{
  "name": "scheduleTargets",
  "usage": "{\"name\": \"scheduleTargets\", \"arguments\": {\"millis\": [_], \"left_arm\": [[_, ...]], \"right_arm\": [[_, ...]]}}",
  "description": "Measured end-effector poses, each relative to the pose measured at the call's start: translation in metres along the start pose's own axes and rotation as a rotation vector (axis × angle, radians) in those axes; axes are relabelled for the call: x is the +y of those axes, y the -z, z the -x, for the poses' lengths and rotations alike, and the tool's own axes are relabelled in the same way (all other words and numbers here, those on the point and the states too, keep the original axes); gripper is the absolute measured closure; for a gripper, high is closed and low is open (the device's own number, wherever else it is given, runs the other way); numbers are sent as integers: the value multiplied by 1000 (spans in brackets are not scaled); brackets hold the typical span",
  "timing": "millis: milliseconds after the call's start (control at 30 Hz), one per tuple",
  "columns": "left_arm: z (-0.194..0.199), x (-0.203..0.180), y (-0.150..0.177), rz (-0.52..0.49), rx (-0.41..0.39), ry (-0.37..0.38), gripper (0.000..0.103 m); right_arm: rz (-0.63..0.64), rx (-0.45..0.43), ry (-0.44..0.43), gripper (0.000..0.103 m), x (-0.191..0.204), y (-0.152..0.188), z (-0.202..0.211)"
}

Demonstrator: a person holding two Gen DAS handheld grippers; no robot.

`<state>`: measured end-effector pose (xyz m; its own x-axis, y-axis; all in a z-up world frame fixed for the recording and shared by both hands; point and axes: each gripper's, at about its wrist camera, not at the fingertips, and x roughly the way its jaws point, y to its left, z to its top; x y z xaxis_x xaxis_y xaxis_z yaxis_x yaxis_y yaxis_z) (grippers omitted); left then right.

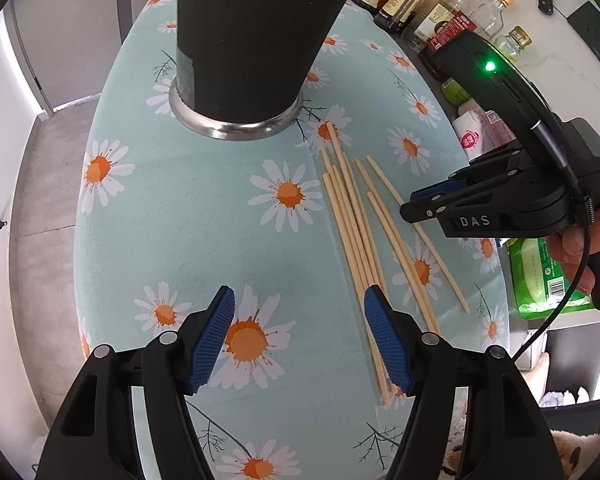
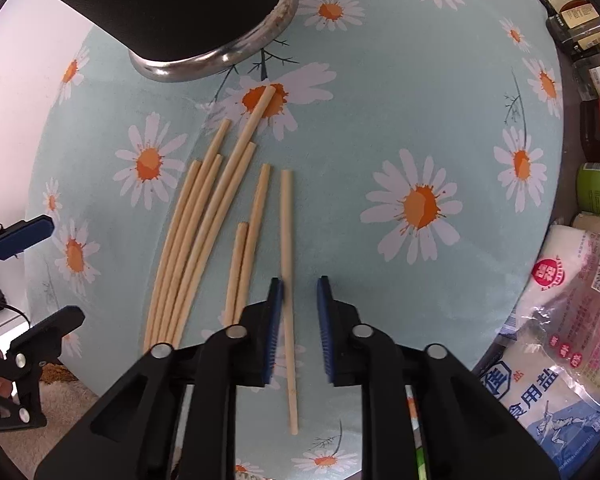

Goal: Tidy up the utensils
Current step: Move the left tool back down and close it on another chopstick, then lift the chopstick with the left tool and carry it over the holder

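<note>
The single chopstick lies on the daisy tablecloth, apart from the chopstick bundle, which lies nearer the cloth's left edge. Its long axis runs straight ahead toward the black holder, between the fingers of the right gripper. These stand narrowly apart, not yet closed on it. The left gripper is wide and holds nothing.
</note>
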<state>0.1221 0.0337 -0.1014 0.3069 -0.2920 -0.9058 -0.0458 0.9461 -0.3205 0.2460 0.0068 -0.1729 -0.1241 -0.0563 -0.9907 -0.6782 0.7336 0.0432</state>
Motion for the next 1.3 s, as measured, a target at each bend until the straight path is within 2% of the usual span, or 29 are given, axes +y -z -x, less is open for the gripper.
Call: {"name": "scheduleTargets", "arguments": {"millis": [133,367,433,633,733,867,967,1100,1200,1300], "left_arm": [[-2,0,-2,-13,14,12,37],[-10,3,-6,-3,65,14,37],[-11,2,-8,7,74,21,37],[-13,-7,-17,21,70,16,37],[-14,-8,-17,54,76,21,37],[-16,-12,-16,53,83,-22,37],[-20,-9,-20,88,101,-24,37],[-33,-7,-26,125,148,-64,39],[-37,-7,-33,154,156,-81,40],[-41,-13,-36,146,170,-109,47]], "right_arm": [[-29,-7,4,97,-6,1,0],[-43,4,-41,97,-16,-3,-5],[-58,-18,-66,97,-20,-1,-5],[-6,-72,-45,97,-18,12,-4],[-9,-80,-71,97,-21,13,-4],[-33,-109,-121,97,-31,26,1],[-64,-140,-152,97,-42,38,12],[-71,-173,-197,97,-47,51,28],[-96,-216,-215,97,-54,62,40],[-100,-237,-243,97,-60,71,44]]}}
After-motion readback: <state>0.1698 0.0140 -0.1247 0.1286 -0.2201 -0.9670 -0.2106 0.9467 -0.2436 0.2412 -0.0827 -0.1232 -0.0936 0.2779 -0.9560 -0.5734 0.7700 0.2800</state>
